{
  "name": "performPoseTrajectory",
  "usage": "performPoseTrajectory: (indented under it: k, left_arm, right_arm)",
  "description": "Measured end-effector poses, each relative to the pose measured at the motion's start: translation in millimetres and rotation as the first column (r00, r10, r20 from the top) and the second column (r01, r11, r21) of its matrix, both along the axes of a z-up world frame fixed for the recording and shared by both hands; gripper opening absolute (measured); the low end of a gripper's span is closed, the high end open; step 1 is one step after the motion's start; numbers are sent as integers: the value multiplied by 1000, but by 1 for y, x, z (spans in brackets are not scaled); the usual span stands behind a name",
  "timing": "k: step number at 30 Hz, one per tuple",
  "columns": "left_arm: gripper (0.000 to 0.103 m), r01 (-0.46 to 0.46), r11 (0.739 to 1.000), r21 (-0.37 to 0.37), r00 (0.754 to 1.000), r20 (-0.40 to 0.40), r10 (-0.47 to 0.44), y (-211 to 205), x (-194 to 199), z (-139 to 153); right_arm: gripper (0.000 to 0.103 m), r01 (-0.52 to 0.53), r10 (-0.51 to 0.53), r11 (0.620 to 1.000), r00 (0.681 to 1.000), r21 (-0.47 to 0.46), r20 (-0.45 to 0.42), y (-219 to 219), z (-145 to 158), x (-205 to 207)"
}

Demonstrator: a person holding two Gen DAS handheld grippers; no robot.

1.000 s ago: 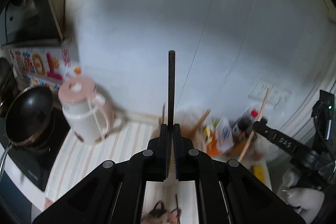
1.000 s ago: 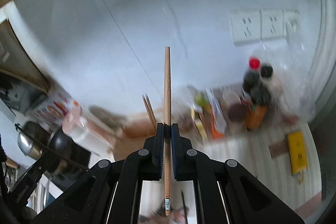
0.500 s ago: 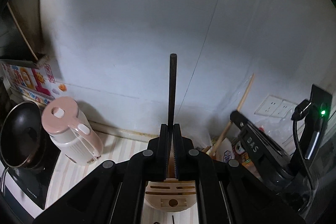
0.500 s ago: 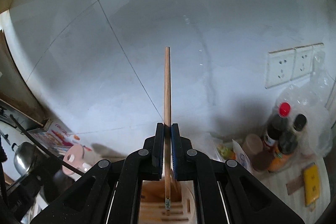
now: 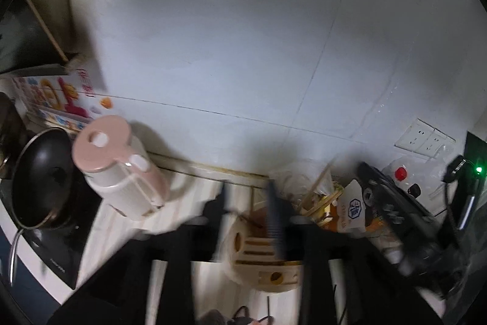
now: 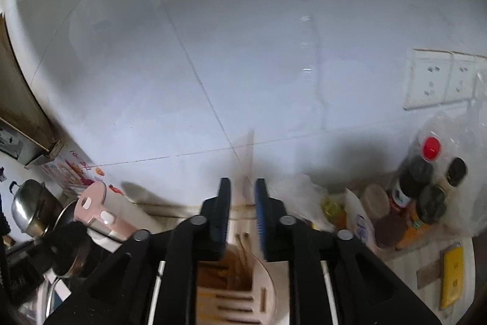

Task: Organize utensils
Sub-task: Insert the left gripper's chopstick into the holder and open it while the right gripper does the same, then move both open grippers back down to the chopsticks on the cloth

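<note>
Left wrist view: both grippers' fingers spread above utensil holder [image 5: 268,261]; box lettering blurred, unreadable.

Glossy white tile is seen on the wall [image 6: 243,51]. Matt black plastic forms the right gripper [image 6: 242,203], with blue ribbed pads. The utensil holder [image 6: 243,288] appears as pale wood. The pot [image 6: 29,207] is polished metal; the kettle [image 5: 118,169] is smooth pink plastic.

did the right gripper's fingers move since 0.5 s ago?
Yes. The right gripper has opened; the wooden chopstick it clamped now shows only as a faint blur above the utensil holder.
</note>
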State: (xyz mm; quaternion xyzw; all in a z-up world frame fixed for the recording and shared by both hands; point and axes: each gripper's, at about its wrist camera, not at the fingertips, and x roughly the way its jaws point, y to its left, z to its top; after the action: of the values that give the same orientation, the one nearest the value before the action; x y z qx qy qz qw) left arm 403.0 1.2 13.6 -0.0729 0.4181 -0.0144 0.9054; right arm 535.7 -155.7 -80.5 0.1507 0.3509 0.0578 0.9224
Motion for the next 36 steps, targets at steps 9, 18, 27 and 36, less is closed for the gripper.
performPoseTrajectory:
  k: [9, 18, 27, 36]
  left_arm:
    - [103, -65, 993, 96, 997, -45, 69, 17, -49, -47]
    - [103, 41, 987, 153, 974, -225, -6, -17, -80, -137]
    - [97, 182, 981, 67, 869, -478, -128, -80, -97, -256]
    - [12, 285, 957, 57, 773, -605, -194, -126, -102, -326]
  right_arm:
    - [59, 105, -115, 992, 980, -72, -162, -57, -23, -75]
    - [80, 174, -197, 979, 936, -102, -292, -92, -100, -140]
    - [32, 122, -133, 991, 858, -55, -496, -108, -186, -164]
    - [17, 86, -106, 994, 786, -62, -609, -118, -237, -174]
